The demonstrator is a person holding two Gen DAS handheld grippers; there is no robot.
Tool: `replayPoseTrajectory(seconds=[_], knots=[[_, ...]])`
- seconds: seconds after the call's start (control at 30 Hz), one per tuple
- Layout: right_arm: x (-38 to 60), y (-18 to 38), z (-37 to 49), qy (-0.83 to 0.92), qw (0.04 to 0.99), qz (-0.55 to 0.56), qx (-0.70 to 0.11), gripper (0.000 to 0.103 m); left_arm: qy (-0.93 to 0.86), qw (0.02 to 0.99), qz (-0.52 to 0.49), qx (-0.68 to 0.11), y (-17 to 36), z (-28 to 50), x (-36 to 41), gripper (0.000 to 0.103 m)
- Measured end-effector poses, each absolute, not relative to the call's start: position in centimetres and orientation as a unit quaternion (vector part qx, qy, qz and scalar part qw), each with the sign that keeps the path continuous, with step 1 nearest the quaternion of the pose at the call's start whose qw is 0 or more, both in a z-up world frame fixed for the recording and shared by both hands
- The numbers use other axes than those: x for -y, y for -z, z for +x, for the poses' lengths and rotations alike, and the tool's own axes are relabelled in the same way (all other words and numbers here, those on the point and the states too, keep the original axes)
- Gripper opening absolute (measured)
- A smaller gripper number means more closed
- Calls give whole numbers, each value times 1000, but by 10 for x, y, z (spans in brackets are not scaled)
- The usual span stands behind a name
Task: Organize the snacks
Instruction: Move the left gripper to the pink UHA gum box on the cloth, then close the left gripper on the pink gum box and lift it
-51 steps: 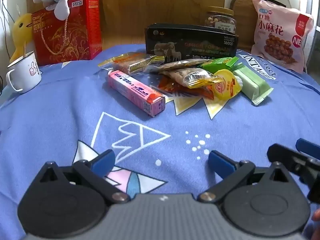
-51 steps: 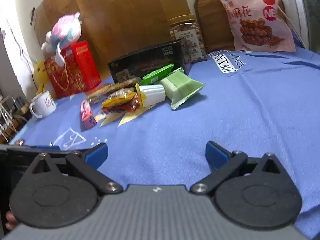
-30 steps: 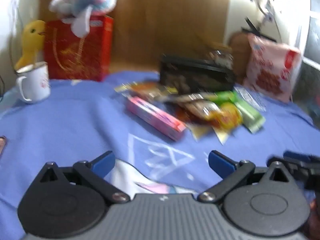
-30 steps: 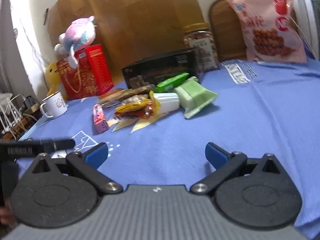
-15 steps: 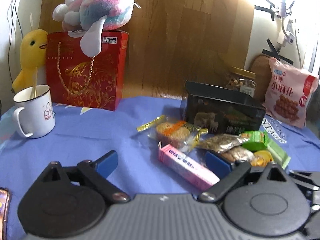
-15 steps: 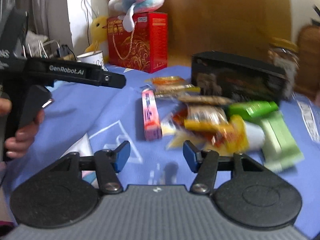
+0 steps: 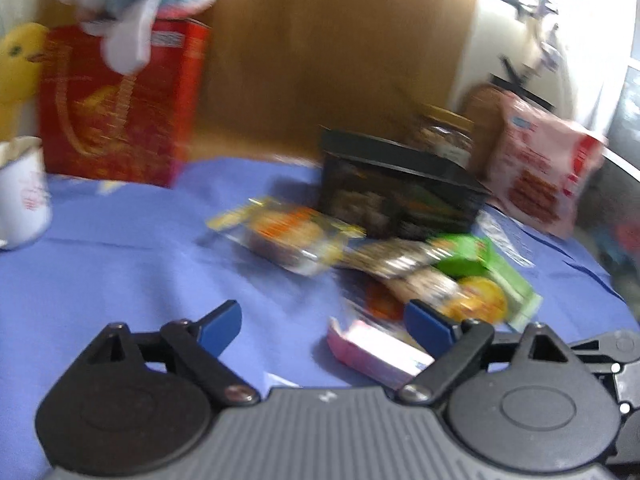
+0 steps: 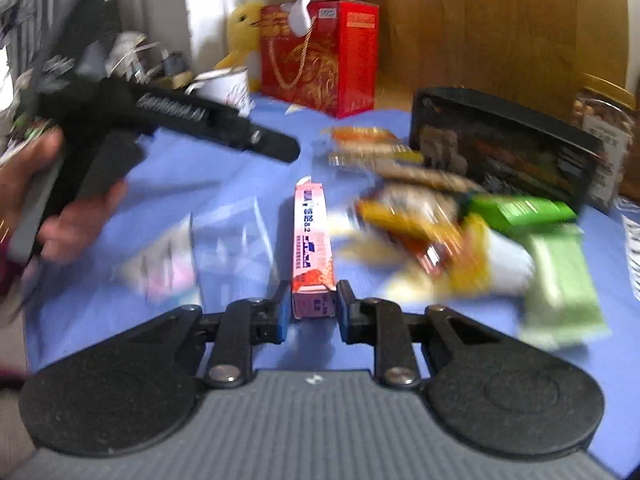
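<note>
Right tool [image 8: 311,309] seemingly around pink box [image 8: 312,240]

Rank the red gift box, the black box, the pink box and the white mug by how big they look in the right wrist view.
1. black box
2. red gift box
3. pink box, though it lies nearest the camera
4. white mug, partly hidden, so unsure

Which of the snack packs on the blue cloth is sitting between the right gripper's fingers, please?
The long pink box. Its near end sits between the right gripper fingers, which have just been closing; the other packs lie piled off to the right.
</note>
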State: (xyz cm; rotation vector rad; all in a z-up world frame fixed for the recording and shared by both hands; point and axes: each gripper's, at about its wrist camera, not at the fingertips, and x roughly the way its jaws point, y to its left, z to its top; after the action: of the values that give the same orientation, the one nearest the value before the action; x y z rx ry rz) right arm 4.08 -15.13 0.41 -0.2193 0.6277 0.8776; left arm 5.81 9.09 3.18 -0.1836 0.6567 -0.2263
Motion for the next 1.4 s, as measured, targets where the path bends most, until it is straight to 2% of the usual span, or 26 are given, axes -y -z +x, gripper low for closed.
replayPoseTrajectory(seconds=[0.07,0.13,0.2,0.4,0.57,0.63,0.7,0.8,1.4], knots=[[177,-3,29,-410,854,-119,-297,27,145,927,-95,-333,-29,56,-78,82],[200,-4,22,-371,873,-123,-292,33,170,919,-102,-341,-26,55,-64,80],[221,-5,18,-335,891,-98,-292,36,187,912,-108,-348,-24,55,-52,80],[250,-3,4,-299,909,-2,-291,36,199,904,-108,-363,-25,59,-28,80],[243,6,8,-306,905,15,-296,36,190,902,-129,-366,-29,51,-35,79],[240,9,10,-312,903,14,-295,36,191,897,-141,-373,-27,50,-39,74],[238,10,9,-316,903,11,-291,36,195,890,-149,-384,-22,51,-38,60],[233,12,9,-315,903,6,-292,36,205,879,-162,-400,-13,56,-34,51],[210,10,3,-297,913,-42,-278,38,203,877,-178,-397,-6,19,-36,48]])
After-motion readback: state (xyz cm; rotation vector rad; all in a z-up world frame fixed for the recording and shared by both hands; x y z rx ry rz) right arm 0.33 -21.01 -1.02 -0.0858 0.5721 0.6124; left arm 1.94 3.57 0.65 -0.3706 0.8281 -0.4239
